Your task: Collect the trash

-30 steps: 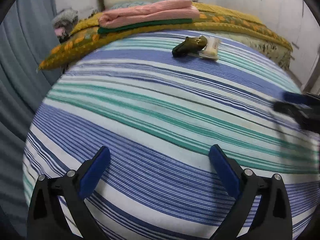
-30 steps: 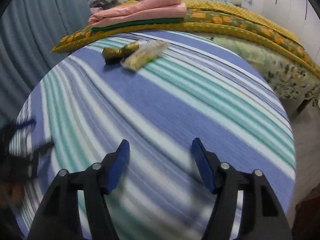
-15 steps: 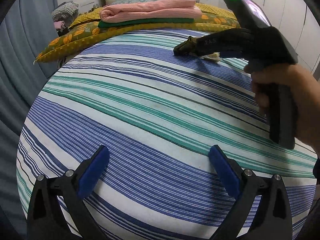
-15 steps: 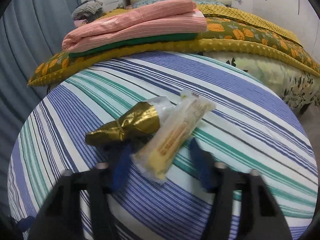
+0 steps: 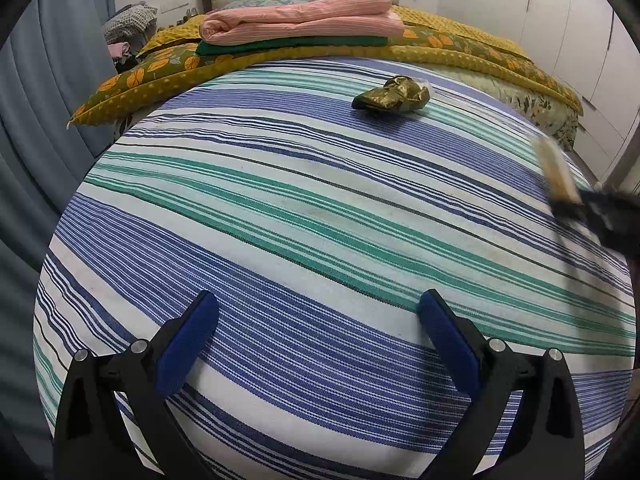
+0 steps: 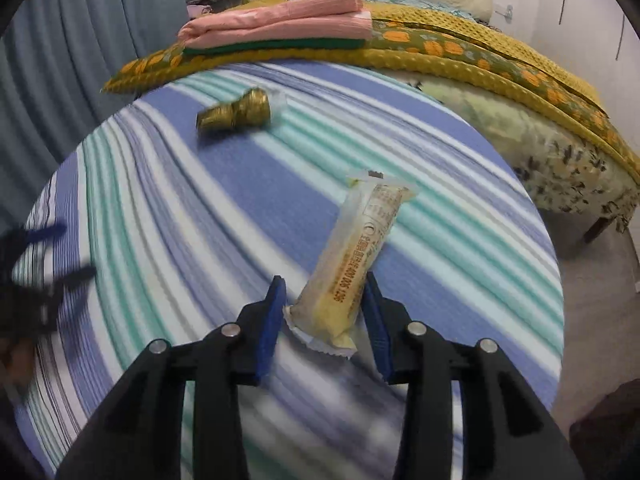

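A long yellow snack wrapper (image 6: 360, 248) sticks up and forward from my right gripper (image 6: 323, 280), which is shut on its lower end and holds it off the sheet. The left wrist view shows this wrapper (image 5: 556, 172) blurred at the right edge, in the right gripper (image 5: 568, 204). A crumpled gold foil wrapper (image 5: 390, 94) lies alone on the striped bed sheet (image 5: 320, 200), further up the bed; the right wrist view has it (image 6: 236, 114) at upper left. My left gripper (image 5: 316, 300) is open over the sheet with nothing between its fingers.
Folded pink and green cloths (image 5: 300, 28) rest on a yellow patterned blanket (image 5: 460, 52) at the head of the bed. A grey curtain (image 5: 48, 100) hangs on the left. White cupboards (image 5: 560, 20) stand at the right. Beyond the bed's right side is floor (image 6: 592, 300).
My right gripper reached the two wrappers, shut on the yellow one and pulled it back toward the bed's near right. The gold wrapper stayed. My left gripper has not moved.
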Demonstrator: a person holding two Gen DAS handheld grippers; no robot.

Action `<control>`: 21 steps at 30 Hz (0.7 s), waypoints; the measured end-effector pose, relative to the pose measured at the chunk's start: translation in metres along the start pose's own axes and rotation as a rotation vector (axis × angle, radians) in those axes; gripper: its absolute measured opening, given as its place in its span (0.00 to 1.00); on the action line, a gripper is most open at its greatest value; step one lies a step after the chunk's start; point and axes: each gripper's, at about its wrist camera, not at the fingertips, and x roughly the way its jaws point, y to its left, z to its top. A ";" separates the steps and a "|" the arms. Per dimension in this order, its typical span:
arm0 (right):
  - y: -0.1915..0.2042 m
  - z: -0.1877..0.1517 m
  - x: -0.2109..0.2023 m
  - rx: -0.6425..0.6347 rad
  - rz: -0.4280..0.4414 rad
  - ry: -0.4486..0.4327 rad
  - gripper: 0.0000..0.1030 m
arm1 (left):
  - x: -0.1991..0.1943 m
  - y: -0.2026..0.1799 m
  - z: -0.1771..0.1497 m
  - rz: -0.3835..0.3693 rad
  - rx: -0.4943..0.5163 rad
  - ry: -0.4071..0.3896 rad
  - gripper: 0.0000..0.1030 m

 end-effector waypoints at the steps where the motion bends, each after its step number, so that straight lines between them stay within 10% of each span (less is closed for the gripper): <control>1: 0.000 -0.006 -0.002 0.004 -0.001 -0.005 0.51 | 0.000 0.000 0.000 0.000 0.000 0.000 0.96; 3: 0.001 -0.019 -0.006 0.020 -0.012 -0.032 0.75 | 0.000 0.000 0.000 0.000 0.000 0.000 0.96; 14: 0.005 -0.024 0.001 0.065 -0.024 -0.024 0.89 | 0.002 -0.004 0.006 -0.007 0.023 0.002 0.96; 21: 0.004 -0.026 0.001 0.067 -0.016 -0.023 0.90 | 0.044 -0.038 0.068 -0.067 0.196 0.006 0.96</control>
